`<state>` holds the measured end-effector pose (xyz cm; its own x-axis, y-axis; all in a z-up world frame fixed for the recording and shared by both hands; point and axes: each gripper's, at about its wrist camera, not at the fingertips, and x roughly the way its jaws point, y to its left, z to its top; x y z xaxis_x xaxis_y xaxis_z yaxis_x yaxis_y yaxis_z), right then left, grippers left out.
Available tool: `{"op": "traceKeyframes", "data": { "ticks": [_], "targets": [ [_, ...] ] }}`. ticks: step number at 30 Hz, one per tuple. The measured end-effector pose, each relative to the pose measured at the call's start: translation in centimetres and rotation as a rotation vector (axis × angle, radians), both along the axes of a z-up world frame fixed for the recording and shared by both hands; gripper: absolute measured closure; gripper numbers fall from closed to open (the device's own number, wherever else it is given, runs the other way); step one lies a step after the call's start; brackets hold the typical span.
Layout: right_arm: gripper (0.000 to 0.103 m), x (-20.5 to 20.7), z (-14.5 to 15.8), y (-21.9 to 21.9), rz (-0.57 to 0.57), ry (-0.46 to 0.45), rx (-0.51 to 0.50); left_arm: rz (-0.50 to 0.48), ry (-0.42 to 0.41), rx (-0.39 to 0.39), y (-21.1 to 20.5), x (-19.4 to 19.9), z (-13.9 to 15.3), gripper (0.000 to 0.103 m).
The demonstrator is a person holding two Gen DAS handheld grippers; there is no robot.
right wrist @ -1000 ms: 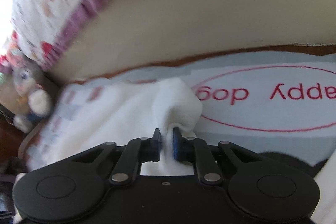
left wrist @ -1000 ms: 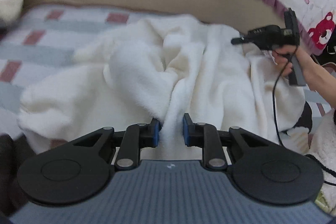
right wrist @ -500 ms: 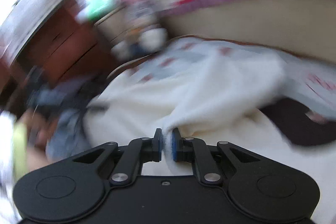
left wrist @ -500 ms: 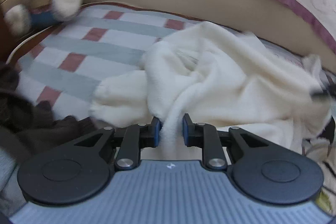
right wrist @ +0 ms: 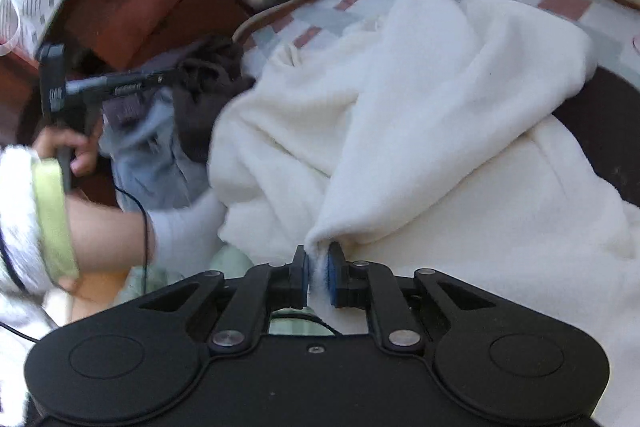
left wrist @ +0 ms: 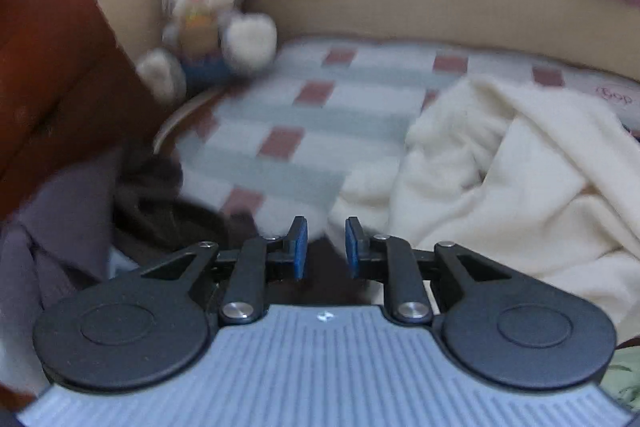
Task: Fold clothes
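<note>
- Fleece garment (right wrist: 420, 115), white and thick, is pinched at a bunched fold between the nearly closed jaws of the right gripper (right wrist: 318, 275); the rest lies rumpled across the checked bedspread (left wrist: 288, 115).
- It looks soft, limp and bulky, probably light; it should sag from any hold, so an edge or corner is the better place to grip.
- Left gripper (left wrist: 322, 247) has its jaws apart with nothing between them, over dark clothes (left wrist: 148, 203) beside the fleece.
- Left hand (right wrist: 72, 151) holds its gripper level, pointing at the pile, forearm stretched out.
</note>
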<state>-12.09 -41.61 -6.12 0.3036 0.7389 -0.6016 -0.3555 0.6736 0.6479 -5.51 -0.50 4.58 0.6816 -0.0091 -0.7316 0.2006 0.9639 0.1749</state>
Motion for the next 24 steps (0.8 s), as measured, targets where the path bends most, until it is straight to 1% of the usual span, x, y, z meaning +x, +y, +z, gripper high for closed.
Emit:
{"op": "traceKeyframes", "data": {
  "ticks": [1,2,3,4,5,6,7,9,11,12,13,15,17,18,19,20,21,22,23,24],
  "targets": [
    [0.082,0.0,0.8,-0.9,-0.027,-0.032,0.058,-0.035,0.006,-0.043,-0.1,0.4,0.3,0.081],
    [0.073,0.0,1.7,-1.7,-0.054,-0.063,0.117,-0.069,0.011,-0.086,-0.3,0.8,0.7,0.081],
    [0.066,0.1,2.5,-2.6,-0.084,-0.094,0.176,-0.107,0.022,-0.114,-1.0,1.5,0.7,0.080],
    [0.055,0.4,3.3,-3.9,-0.130,-0.118,0.240,-0.149,0.030,-0.125,-2.3,2.3,0.5,0.076],
    [0.048,0.8,4.1,-5.1,-0.176,-0.139,0.299,-0.199,0.039,-0.128,-3.9,3.3,0.2,0.071],
    [0.048,1.5,4.5,-6.2,-0.225,-0.138,0.323,-0.251,0.049,-0.131,-5.5,4.4,-0.4,0.058],
    [0.048,2.4,4.8,-7.1,-0.272,-0.113,0.310,-0.291,0.065,-0.139,-7.0,5.5,-1.1,0.052],
    [0.048,4.6,4.6,-8.4,-0.361,-0.030,0.283,-0.347,0.117,-0.168,-9.8,8.2,-3.0,0.052],
    [0.049,6.6,4.0,-9.0,-0.433,0.051,0.257,-0.348,0.189,-0.211,-12.0,10.6,-5.3,0.052],
    [0.049,7.2,3.7,-8.9,-0.458,0.051,0.225,-0.338,0.221,-0.220,-12.9,11.7,-6.6,0.052],
    [0.049,7.6,2.7,-9.3,-0.485,0.074,0.228,-0.325,0.249,-0.222,-13.7,12.6,-7.8,0.052],
    [0.047,8.1,0.9,-9.9,-0.530,0.117,0.231,-0.308,0.264,-0.192,-14.8,13.6,-9.7,0.052],
    [0.047,7.3,-0.3,-8.3,-0.429,0.146,0.203,-0.306,0.275,-0.170,-15.6,14.2,-11.2,0.050],
    [0.047,6.9,-0.8,-7.4,-0.379,0.160,0.189,-0.318,0.285,-0.174,-15.8,14.4,-11.8,0.047],
    [0.047,6.5,-1.4,-6.6,-0.329,0.174,0.175,-0.330,0.295,-0.178,-15.9,14.6,-12.3,0.047],
    [0.047,6.0,-2.0,-5.8,-0.279,0.188,0.162,-0.324,0.300,-0.185,-15.8,14.7,-12.8,0.048],
    [0.047,5.6,-2.6,-4.9,-0.229,0.202,0.148,-0.312,0.311,-0.203,-15.6,14.6,-13.2,0.069],
    [0.047,5.2,-3.1,-4.1,-0.178,0.216,0.134,-0.316,0.319,-0.231,-15.3,14.3,-13.3,0.098],
    [0.047,4.8,-3.7,-3.3,-0.128,0.229,0.120,-0.329,0.322,-0.261,-15.1,13.9,-13.3,0.100],
    [0.047,4.4,-4.2,-2.4,-0.078,0.239,0.104,-0.344,0.292,-0.244,-15.2,13.0,-12.8,0.100]
  ]
}}
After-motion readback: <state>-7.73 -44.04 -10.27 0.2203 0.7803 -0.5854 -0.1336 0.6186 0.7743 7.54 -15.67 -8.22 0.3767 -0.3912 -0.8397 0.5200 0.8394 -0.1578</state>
